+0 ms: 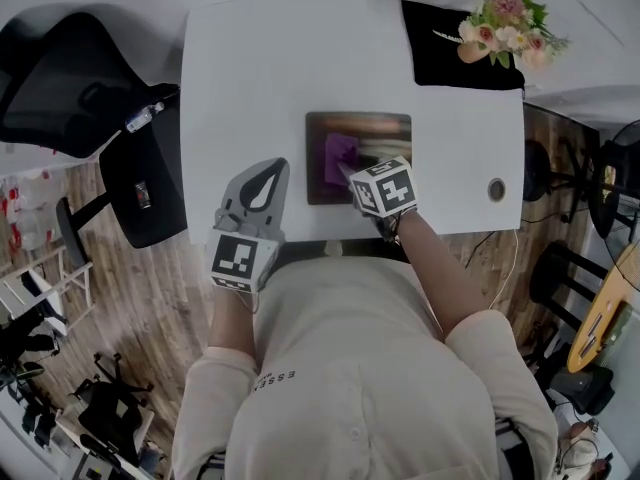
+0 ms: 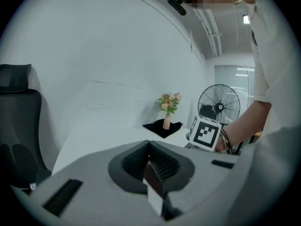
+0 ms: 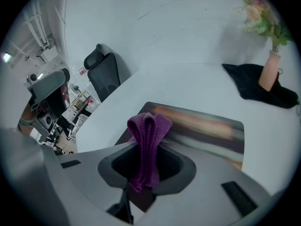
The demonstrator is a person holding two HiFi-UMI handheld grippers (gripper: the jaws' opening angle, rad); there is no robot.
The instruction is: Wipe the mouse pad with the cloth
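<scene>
Head view: R tool (image 1: 348, 172) is over the pad (image 1: 380, 133), at its left-front part, clenched on the cloth (image 1: 340, 154). The cloth is purple and overlaps the pad's left half. The pad lies flat on the bench (image 1: 250, 68), close to the front edge, approx mid-width. L tool (image 1: 267, 171) is just left of the pad and apart from it, tips over the bench, body hanging past the front edge. Can't tell from here whether its tips touch the bench.

R tool view gives what the head view can't. The cloth is folded and pinched betw. both jaws. A rounded bunch sticks up past the tips and the tail end hangs down inside the jaw cut-out. The pad shows beyond and under the bunch, dark w/ a smeared orange band. Cloth-to-pad contact can't be resolved here; the head view shows overlap only. Also in this view: vase (image 3: 269, 72) w/ flowers on a black mat (image 3: 256, 91) at the far right corner, and a chair (image 3: 106, 72) off the bench's left side.

L tool view: jaws together, nothing betw. them. Only the head and R tool views carry the pad and cloth. This one catches the R tool's marker cube (image 2: 207, 132) side-on, w/ the wrist (image 2: 235, 133) behind it. A fan (image 2: 218, 106) stands beyond the bench; R tool view doesn't show it.
</scene>
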